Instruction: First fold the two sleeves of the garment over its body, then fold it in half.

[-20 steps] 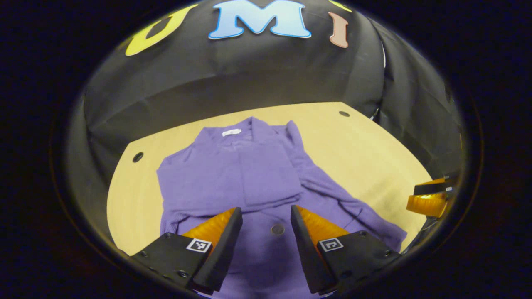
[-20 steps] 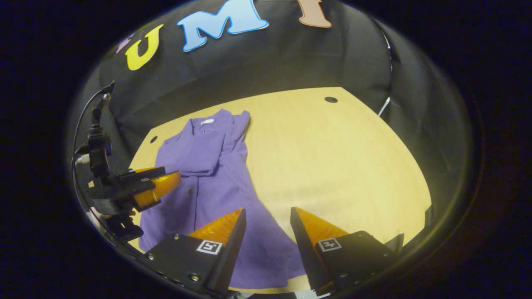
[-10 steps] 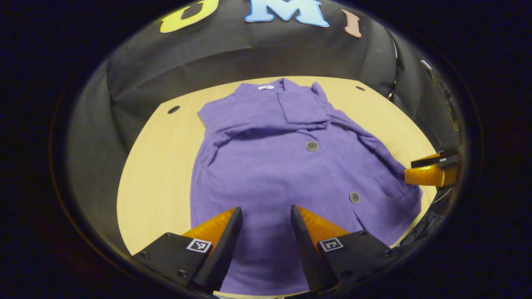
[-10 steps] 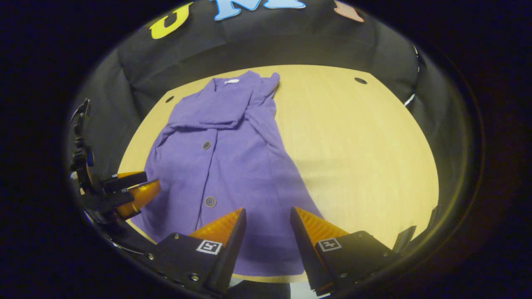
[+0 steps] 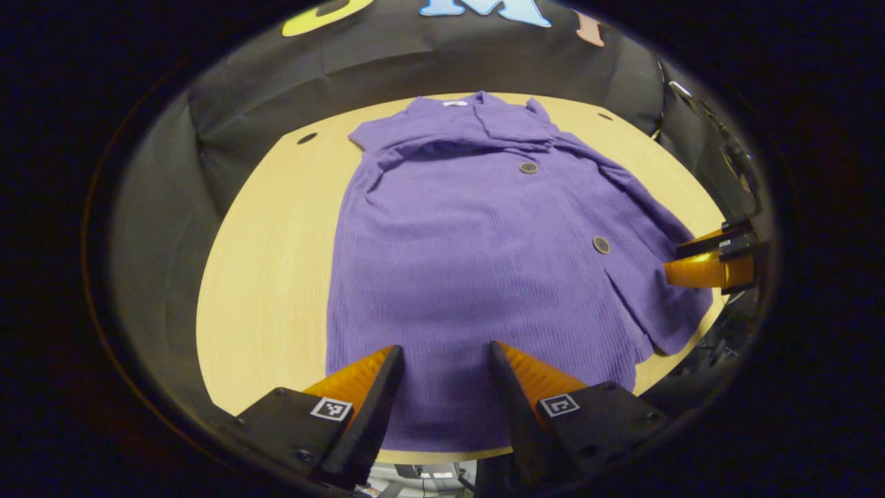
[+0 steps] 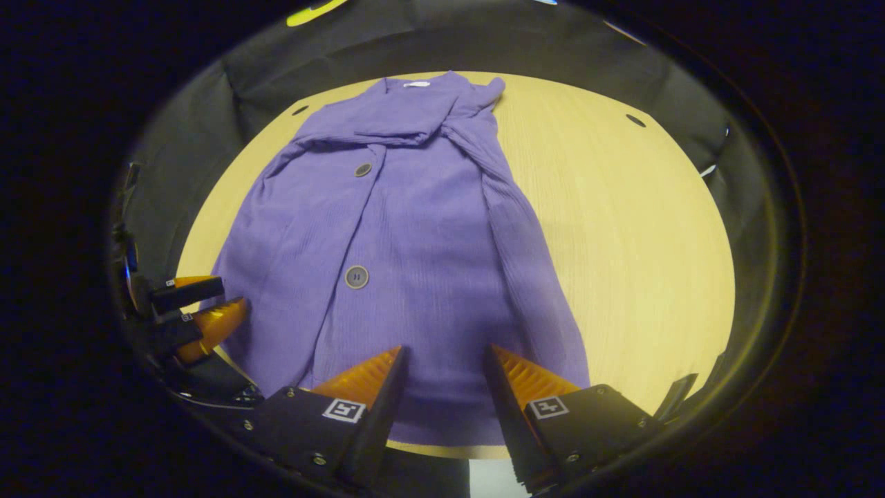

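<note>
The purple buttoned cardigan [image 5: 484, 242] lies flat on the wooden desk [image 5: 269, 263], collar at the far edge by the booth wall and hem at the near edge, so its long axis runs from near to far. Both sleeves look already folded over the body: one lies across the chest just below the collar [image 6: 377, 128], the other runs down the right side toward the hem [image 6: 515, 228]. 2 buttons [image 6: 357, 277] show on the front placket.

The left gripper [image 5: 442, 363] hovers above the hem with its jaws released and nothing between them. The right gripper [image 6: 442, 363] hovers over the hem on its own side, jaws likewise spread and empty.

The knit looks light, soft and limp; it will likely drape and sag when lifted, and the loose sleeves could slide off the body. By my judgement the remaining step is the fold in half, best done by pinching the hem at its 2 near corners, 1 per gripper, and carrying both evenly toward the collar.
</note>
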The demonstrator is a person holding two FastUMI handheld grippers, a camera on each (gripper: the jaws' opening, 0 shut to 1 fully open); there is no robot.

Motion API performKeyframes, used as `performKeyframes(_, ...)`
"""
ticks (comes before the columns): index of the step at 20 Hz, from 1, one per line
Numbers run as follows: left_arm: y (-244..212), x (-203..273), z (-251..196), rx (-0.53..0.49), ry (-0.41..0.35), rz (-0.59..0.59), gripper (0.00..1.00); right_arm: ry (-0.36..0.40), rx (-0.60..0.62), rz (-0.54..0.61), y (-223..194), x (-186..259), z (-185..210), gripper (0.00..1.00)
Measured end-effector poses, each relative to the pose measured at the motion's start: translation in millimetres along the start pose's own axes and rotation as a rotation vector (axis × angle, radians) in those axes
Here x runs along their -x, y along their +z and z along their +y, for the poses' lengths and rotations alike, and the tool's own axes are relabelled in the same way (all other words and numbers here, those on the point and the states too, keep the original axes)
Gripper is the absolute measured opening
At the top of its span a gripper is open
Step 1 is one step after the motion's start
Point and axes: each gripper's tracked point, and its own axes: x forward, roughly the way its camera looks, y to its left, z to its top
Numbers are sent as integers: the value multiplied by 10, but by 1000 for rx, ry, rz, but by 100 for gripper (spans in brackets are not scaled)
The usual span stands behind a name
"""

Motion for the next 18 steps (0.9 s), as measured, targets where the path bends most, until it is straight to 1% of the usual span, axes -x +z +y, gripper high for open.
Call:
performKeyframes(1, 18, -3, -3, -1, 1, -6, 83, -4, 0, 18, -55, -21, -3, 71)
performKeyframes(2, 21, -20, -11, -7, 0, -1, 87, -5, 3, 39, -105, -16, -1, 71)
performKeyframes(3, 35, -22, -12, -10, -5, 2, 86, -9, 5, 23, -60, -19, -4, 71)
performKeyframes(5, 30, -48, -21, 1, -15, 7, 86, -17, 17, 41, -55, -23, -8, 71)
performKeyframes(8, 30, -86, -8, 41, -42, 33, 86, -48, 59, 82, -80, -41, -16, 75)
performKeyframes(11, 51, -104, -26, 25, -42, 60, 86, -64, 56, 127, -71, -40, -14, 73)
performKeyframes(12, 85, -116, -43, 27, -39, 60, 87, -63, 50, 143, -71, -41, -17, 75)
performKeyframes(13, 121, -133, -61, 29, -38, 48, 92, -64, 52, 157, -63, -34, -18, 75)
performKeyframes(15, 141, -142, -91, 8, -44, 47, 86, -65, 59, 182, -55, -42, -17, 75)
performKeyframes(16, 152, -149, -130, -1, -58, 51, 84, -65, 58, 191, -53, -44, -21, 73)
performKeyframes(17, 162, -154, -159, -19, -71, 58, 82, -65, 58, 200, -44, -37, -22, 75)
performKeyframes(18, 162, -160, -185, -35, -84, 64, 77, -65, 57, 211, -42, -44, -19, 75)
